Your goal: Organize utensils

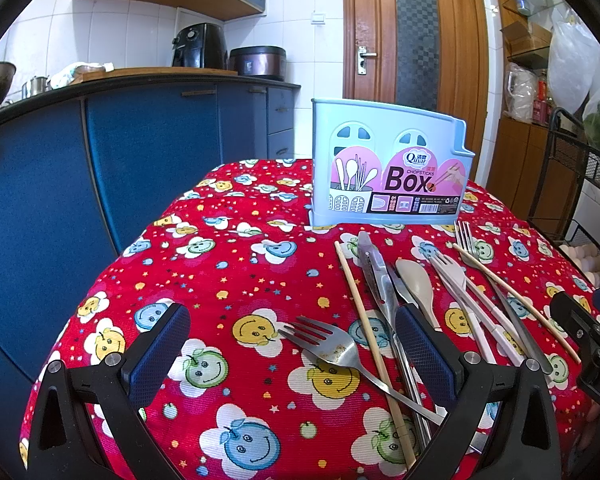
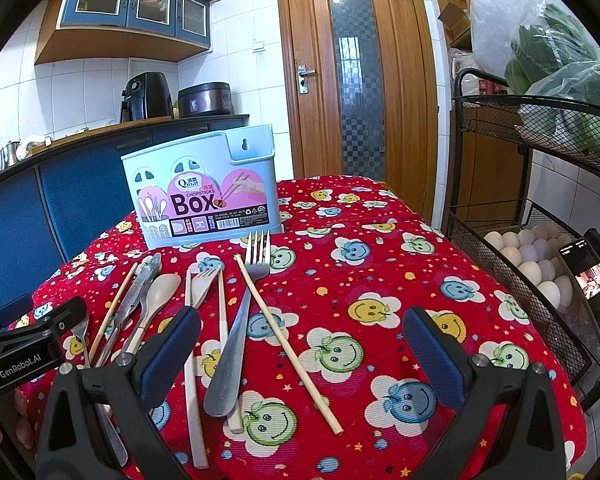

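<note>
1. kitchen cabinets in blue and a wooden door (image 2: 356, 76) stand behind a counter (image 2: 380, 280) draped in a red cloth printed with smiling apples.
2. a pale blue chopsticks box (image 1: 388, 168) stands upright at the far side of the counter, with nothing visible in it from these angles.
3. the utensils lie loose in front of it: a soiled metal fork (image 1: 332, 350), a beige spoon (image 1: 418, 286), a beige fork (image 2: 204, 280), a larger steel fork (image 2: 240, 320), metal tongs-like clip (image 1: 376, 268) and wooden chopsticks (image 2: 288, 344) scattered singly.
4. the left tongs (image 1: 292, 354) are spread wide and hold nothing, hovering over the soiled fork.
5. the right tongs (image 2: 300, 354) are likewise wide open and empty, above the steel fork's handle and one chopstick.
6. handling, as a guess: the steel pieces look stiff, smooth and likely slippery, best pinched across the narrow neck or mid-handle; chopsticks are light and may roll, so grip near the middle; the beige set seems light plastic, easy to lift by its handle.
</note>
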### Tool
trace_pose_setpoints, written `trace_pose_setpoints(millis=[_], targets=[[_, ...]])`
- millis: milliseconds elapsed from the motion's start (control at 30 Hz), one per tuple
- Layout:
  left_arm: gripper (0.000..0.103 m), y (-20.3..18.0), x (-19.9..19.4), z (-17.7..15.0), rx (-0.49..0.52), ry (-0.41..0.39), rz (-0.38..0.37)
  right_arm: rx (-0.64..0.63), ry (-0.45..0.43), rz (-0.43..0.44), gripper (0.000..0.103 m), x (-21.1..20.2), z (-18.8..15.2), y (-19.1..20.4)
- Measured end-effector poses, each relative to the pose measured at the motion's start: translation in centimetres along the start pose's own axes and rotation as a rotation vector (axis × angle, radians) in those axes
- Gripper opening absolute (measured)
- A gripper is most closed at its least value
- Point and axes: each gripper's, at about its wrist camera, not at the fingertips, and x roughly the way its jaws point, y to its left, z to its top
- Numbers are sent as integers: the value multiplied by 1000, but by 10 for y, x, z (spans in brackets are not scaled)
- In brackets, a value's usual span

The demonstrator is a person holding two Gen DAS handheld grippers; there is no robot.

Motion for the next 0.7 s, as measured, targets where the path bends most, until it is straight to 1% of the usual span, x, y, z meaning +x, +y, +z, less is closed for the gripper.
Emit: trace_pose_setpoints(millis=[233,333,533,700], targets=[[102,0,0,0,-1,-1,0,2,5,2,103,1,0,0],[102,-1,0,0,2,-2,-2,19,15,18,103,0,0,-2],[102,-3,-1,0,25,-4,-8,51,84,70,103,11,4,-12],[102,-1,-1,4,31,26,-28,11,148,111,103,11,17,-8]])
